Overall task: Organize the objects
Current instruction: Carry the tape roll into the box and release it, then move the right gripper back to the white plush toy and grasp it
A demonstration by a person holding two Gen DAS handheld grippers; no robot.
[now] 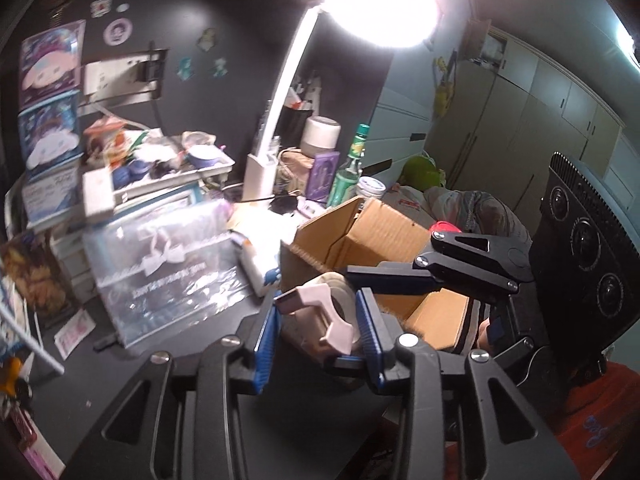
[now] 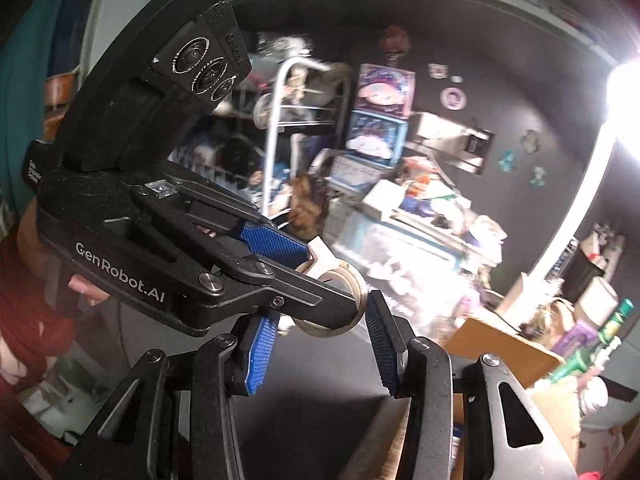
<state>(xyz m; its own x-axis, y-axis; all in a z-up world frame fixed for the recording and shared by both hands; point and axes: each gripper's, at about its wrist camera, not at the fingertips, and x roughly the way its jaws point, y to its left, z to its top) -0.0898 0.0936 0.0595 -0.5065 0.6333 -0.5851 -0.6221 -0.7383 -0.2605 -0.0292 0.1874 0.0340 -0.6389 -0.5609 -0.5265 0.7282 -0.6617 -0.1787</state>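
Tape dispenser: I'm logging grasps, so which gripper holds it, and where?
The left gripper holds the tape dispenser by its sides, pink handle between the fingers. The right gripper is open, holding nothing.

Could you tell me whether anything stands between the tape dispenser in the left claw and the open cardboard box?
Partly. The left claw holds the tape dispenser right at the near edge of the cardboard box. The right claw reaches in from the right, across the box opening just behind the dispenser. Nothing else visibly blocks it.
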